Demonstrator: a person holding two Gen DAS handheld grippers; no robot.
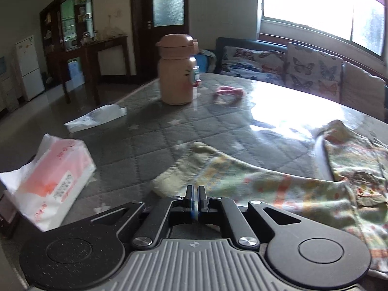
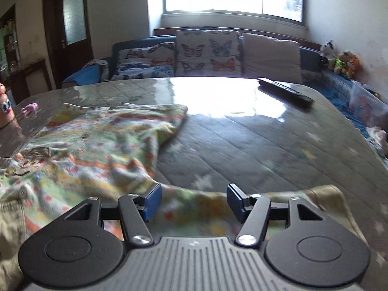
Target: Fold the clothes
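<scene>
Garment (image 2: 97, 145): printed child's top, pale green with orange, yellow and red motifs; lies rumpled on the table's near side, one sleeve running toward the near left corner, another along the near edge at right.
Table (image 2: 242, 140): grey quilted cover with white stars under a glossy clear sheet; strong window glare across the far half.
Left gripper (image 1: 196, 198): jaws pressed together; whether any cloth sits between the blue pads cannot be told. It sits at the cuff end of the left sleeve (image 1: 184, 169).
Right gripper (image 2: 191, 201): jaws spread wide, holding nothing, poised above the right sleeve (image 2: 303, 198) at the near edge.
Handling: likely light, limp knit; should drape and bunch, and slide easily on the slick sheet.
Where to grip: judged best at cuffs or hem corners, pinching a single layer at the edge.
Risk: dragging may pull the body askew.
Nearby: tan flask (image 1: 178, 70), pink tissue pack (image 1: 53, 179), dark remote (image 2: 286, 92).
</scene>
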